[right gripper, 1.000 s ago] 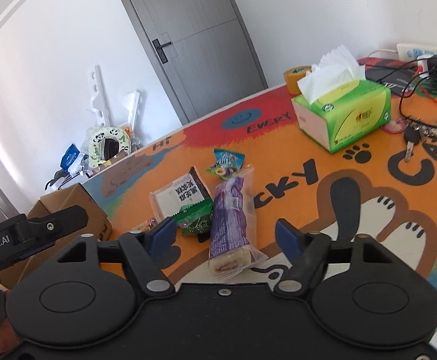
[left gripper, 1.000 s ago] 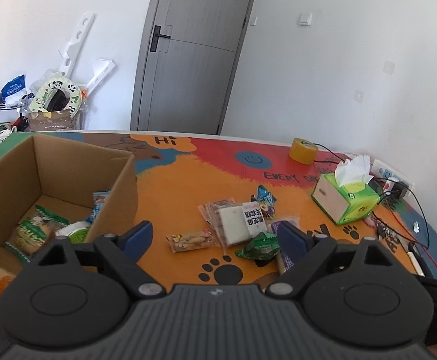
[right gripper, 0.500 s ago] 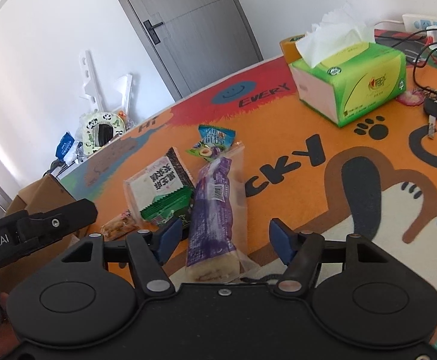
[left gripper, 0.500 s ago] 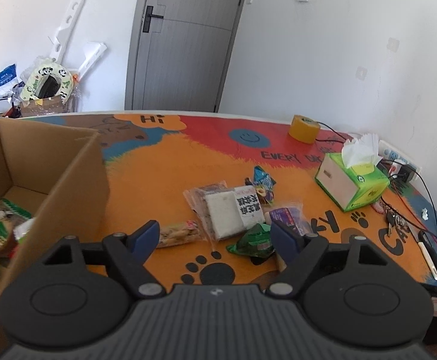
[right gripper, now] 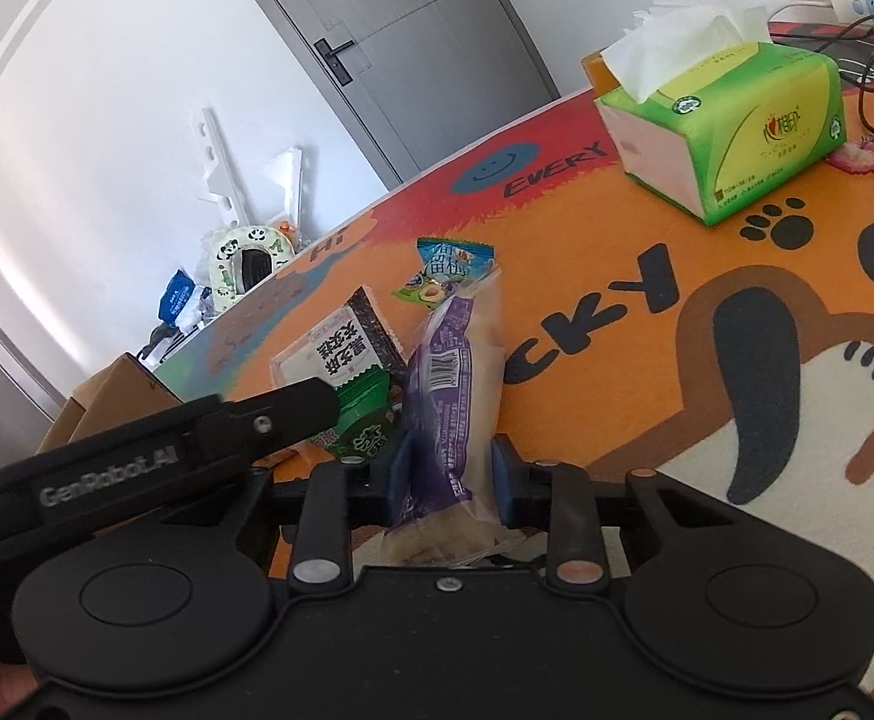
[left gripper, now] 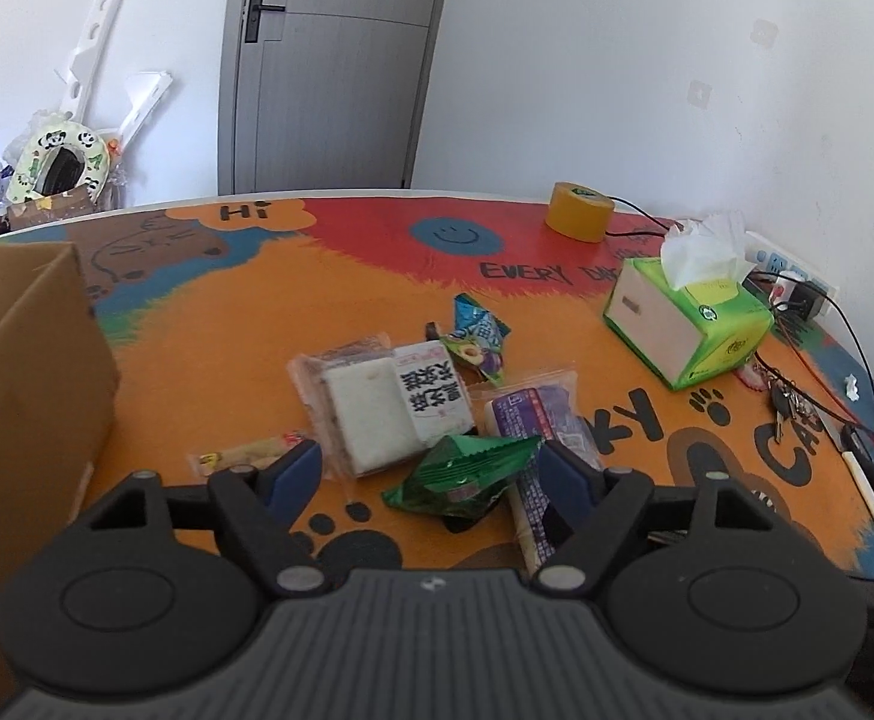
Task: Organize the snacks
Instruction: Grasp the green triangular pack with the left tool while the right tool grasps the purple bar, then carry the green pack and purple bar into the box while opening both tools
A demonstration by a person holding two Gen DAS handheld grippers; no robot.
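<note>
Snack packets lie in a cluster on the colourful mat. My right gripper [right gripper: 445, 471] is shut on the near end of the long purple packet [right gripper: 445, 384], which rests on the mat. My left gripper [left gripper: 431, 471] is open, low over a green packet [left gripper: 466, 471] that lies between its fingers. Beside these lie a white rice-cake packet [left gripper: 386, 405], a small blue-green packet [left gripper: 475, 336] and a thin tan bar [left gripper: 245, 453]. The cardboard box [left gripper: 23, 372] stands at the left.
A green tissue box [left gripper: 688, 324] and a yellow tape roll [left gripper: 577, 219] sit at the back right. Keys [left gripper: 787, 405], cables and a power strip [left gripper: 796, 276] lie along the right edge. The left gripper's body [right gripper: 137, 456] crosses the right wrist view.
My left gripper has swung right from the box to over the green packet. My right gripper has moved in and closed on the purple packet.
</note>
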